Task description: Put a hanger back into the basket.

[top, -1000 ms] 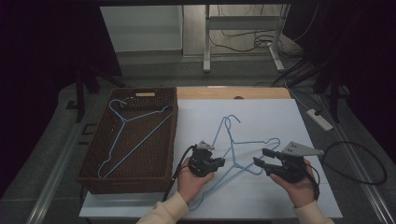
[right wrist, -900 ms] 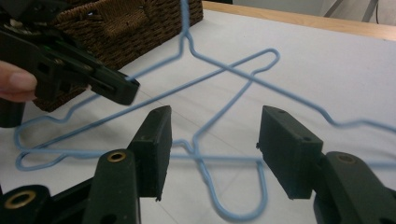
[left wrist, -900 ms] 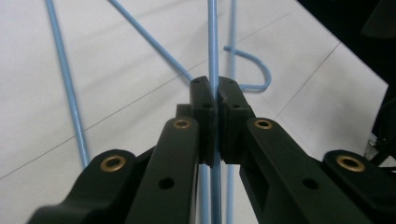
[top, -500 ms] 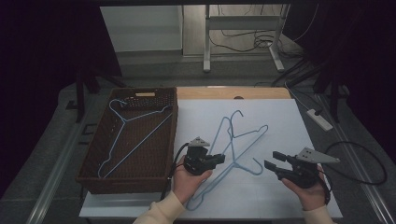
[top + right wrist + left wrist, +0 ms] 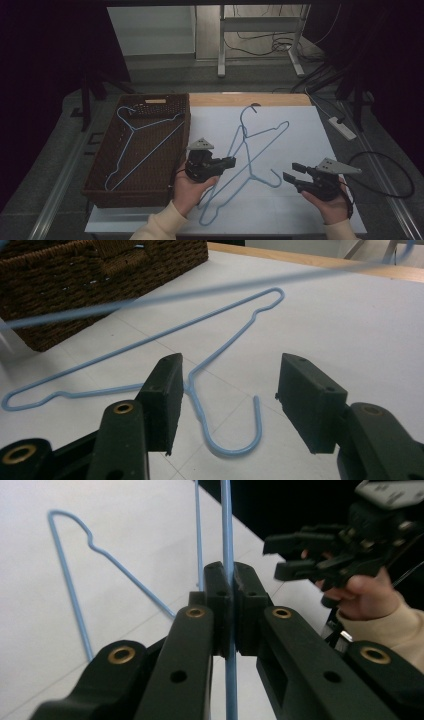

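White sheet (image 5: 300, 145) over a wooden table (image 5: 250, 99); dark room, cables on the floor beyond.

Near, at 5 o'clock: right gripper (image 5: 294, 177), jaws apart, nothing between them, aimed at the flat hanger (image 5: 200, 347) lying on the sheet.

At 7 o'clock: left gripper (image 5: 231, 162), jaws clamped on a wire of the lifted hanger (image 5: 250, 145), which slants up toward 12.

At 9 o'clock: wicker basket (image 5: 186, 115) holding one blue hanger (image 5: 135, 131).

Advice: keep the clamp firm, carry the hanger clear of the basket's rim, and lower it flat inside.
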Motion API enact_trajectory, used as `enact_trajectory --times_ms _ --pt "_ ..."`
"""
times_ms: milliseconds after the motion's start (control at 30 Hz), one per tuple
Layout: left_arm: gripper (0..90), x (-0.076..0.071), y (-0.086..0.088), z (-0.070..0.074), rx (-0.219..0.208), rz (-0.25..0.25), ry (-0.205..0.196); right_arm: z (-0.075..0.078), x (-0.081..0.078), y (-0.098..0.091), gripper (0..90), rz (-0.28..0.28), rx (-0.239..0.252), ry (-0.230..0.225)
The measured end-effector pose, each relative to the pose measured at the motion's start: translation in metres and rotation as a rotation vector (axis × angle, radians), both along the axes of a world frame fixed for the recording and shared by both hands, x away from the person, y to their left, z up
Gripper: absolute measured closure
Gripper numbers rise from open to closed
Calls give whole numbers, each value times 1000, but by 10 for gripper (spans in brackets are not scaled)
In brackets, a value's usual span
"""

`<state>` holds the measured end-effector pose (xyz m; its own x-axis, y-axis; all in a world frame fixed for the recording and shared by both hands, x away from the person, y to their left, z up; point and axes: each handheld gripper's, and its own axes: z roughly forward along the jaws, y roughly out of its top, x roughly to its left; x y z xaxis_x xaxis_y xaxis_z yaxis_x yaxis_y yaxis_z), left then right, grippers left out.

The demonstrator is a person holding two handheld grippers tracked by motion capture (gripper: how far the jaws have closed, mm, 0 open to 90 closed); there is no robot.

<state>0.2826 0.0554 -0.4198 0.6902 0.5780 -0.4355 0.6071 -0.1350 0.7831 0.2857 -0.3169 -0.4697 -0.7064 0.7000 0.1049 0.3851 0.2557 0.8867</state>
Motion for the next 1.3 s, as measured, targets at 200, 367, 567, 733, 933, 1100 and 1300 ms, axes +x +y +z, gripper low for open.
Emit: enact_trajectory --times_ms 200,367,567,733,933,1100,1300 --pt "866 -3 25 18 -35 6 -20 -3 2 -1 443 -6 -3 17" --pt "866 -5 47 27 -51 22 -36 -5 3 -1 442 -6 -8 21" --pt "866 -6 72 32 -67 47 -48 -6 3 0 442 -1 -12 27" --pt "866 -6 87 33 -55 72 -50 -7 3 0 437 -6 -21 26" --pt "866 -8 103 34 -49 84 -70 -8 4 0 429 -10 -29 31" --pt "866 -12 125 43 -58 116 -97 -9 4 -1 425 -18 -37 32" --pt "866 -17 156 50 -53 169 -118 -10 4 0 422 -16 -42 35"
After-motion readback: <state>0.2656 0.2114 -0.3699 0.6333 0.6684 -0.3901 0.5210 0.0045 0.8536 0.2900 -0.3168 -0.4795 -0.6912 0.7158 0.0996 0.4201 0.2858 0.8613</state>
